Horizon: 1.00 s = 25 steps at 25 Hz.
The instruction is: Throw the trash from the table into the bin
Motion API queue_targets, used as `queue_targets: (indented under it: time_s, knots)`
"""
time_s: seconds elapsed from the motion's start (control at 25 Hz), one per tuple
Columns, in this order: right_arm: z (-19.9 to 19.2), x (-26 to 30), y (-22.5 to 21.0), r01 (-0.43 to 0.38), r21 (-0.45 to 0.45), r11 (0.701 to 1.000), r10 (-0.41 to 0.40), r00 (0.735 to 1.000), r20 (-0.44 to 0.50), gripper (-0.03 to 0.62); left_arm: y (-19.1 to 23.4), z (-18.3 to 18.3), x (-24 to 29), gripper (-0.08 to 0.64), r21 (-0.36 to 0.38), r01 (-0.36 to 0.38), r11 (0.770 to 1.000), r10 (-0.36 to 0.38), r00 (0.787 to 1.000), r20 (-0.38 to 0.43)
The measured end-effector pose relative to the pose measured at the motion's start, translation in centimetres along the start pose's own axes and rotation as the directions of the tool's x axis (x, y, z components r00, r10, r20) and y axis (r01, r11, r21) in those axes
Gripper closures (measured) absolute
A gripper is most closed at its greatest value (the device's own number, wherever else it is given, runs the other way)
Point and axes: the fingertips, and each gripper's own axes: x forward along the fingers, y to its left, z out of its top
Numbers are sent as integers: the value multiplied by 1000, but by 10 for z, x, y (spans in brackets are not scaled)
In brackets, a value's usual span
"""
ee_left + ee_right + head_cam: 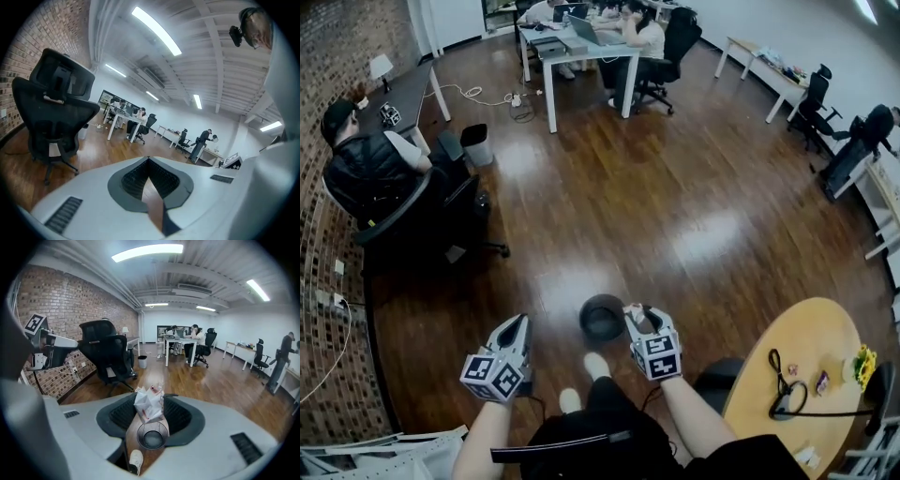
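The trash is seen in the right gripper view as a crumpled wrapper [149, 403]; it is white, thin and creased into sharp folds, with red marks on its lower face and near its top; the print cannot be read. It is gripped between the two pads of the right gripper [151, 405], whose jaws stand partly apart, with the wrapper filling the gap at their tips; the pads are dark grey and ribbed, and are set in a smooth, pale grey shell.

Directly below the wrapper in that view the bin [152, 436] is seen; it is round and made of black wire mesh, and a paler bottom shows through its open mouth. Wrapper and bin are apart, the wrapper being held in the air above the mouth. In the head view the bin is shown standing on the glossy brown plank floor [675, 216], just beside the right gripper's tips; a white shoe [135, 460] is seen near the bin.

The jaws of the left gripper [149, 161] are pressed together at their tips; nothing is held between them, and only floor is seen in the narrow gap behind. A round table [825, 328] of pale wood stands at the right, well apart from the wrapper; a black cable and a few small items lie on it.
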Motion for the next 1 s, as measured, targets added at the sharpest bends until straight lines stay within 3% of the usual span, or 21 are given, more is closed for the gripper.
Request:
queue_targets:
  time_s: [0.2, 0.32, 0.48, 1.0]
  knots:
    - [-41, 37, 7, -67, 31, 997, 70, 990, -125, 411, 8, -44, 17, 558, -37, -71, 997, 66, 990, -123]
    - [-78, 65, 11, -73, 40, 997, 80, 972, -222, 411, 13, -79, 28, 558, -43, -82, 996, 72, 976, -206]
    - [-105, 107, 10, -94, 62, 994, 108, 952, -286, 411, 27, -116, 59, 558, -33, -83, 996, 70, 954, -291]
    - [-193, 182, 12, -196, 52, 979, 198, 859, -472, 409, 56, -191, 106, 558, -133, -177, 975, 103, 895, -434]
